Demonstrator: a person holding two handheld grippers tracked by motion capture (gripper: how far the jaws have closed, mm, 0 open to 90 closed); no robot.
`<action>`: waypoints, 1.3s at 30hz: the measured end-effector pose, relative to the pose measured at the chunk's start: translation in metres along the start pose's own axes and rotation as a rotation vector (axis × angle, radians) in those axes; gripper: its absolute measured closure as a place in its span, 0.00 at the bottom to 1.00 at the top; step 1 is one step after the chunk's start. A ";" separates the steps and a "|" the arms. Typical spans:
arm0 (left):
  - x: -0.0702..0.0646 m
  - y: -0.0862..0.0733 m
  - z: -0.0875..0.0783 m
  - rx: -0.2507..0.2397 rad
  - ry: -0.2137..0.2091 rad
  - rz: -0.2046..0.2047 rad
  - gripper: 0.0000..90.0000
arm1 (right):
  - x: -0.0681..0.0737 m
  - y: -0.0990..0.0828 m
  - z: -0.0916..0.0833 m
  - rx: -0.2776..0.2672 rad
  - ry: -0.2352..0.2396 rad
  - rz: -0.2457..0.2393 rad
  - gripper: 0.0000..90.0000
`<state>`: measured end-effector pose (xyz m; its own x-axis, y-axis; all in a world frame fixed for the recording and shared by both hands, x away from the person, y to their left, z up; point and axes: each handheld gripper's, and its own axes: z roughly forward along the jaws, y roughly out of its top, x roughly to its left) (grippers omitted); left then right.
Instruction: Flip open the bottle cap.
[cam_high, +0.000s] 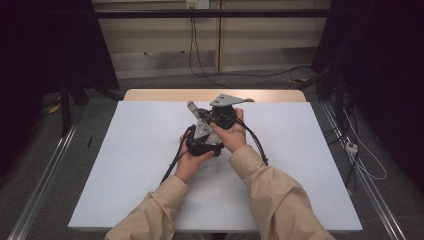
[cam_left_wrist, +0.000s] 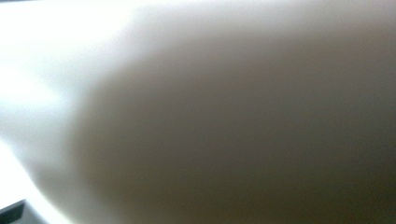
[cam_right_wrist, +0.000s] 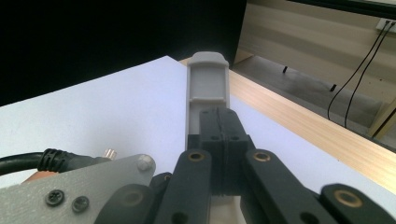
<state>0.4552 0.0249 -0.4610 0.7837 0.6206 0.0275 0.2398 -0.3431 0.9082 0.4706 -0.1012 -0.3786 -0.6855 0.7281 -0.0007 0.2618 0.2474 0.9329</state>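
At the middle of the white table sheet (cam_high: 125, 165) a person holds the two grippers close together. The left gripper (cam_high: 201, 141) is nearer the person, in the left hand, grey plate on top; its jaws are hidden there. Its own view gives a pale, blurred surface (cam_left_wrist: 210, 121) pressed close to the lens, with no jaws visible. The right gripper (cam_high: 193, 108) sits just behind it and points away to the left. In the right gripper view its black jaws (cam_right_wrist: 218, 133) meet with nothing between them, under a grey tip piece (cam_right_wrist: 208, 74). The left gripper's plate (cam_right_wrist: 79, 186) lies beside them.
Black cables (cam_high: 260, 145) trail from both grippers over the sheet toward the person. The wooden table edge (cam_high: 165, 94) runs along the far side. Dark curtains, stands and floor cables (cam_high: 360, 150) surround the table. Beige sleeves (cam_high: 270, 190) come in from the bottom.
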 end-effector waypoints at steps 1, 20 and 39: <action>0.000 0.000 0.000 0.000 0.000 0.000 0.20 | 0.000 0.000 0.000 0.000 0.000 -0.001 1.00; 0.000 0.000 0.000 0.000 0.001 0.000 0.20 | -0.001 -0.002 0.005 0.004 0.017 0.001 1.00; 0.000 0.000 0.000 0.000 0.000 -0.001 0.20 | -0.002 -0.001 0.007 0.021 0.020 0.007 1.00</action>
<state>0.4551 0.0249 -0.4611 0.7833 0.6211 0.0267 0.2404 -0.3423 0.9083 0.4760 -0.0983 -0.3825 -0.6972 0.7168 0.0131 0.2805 0.2559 0.9251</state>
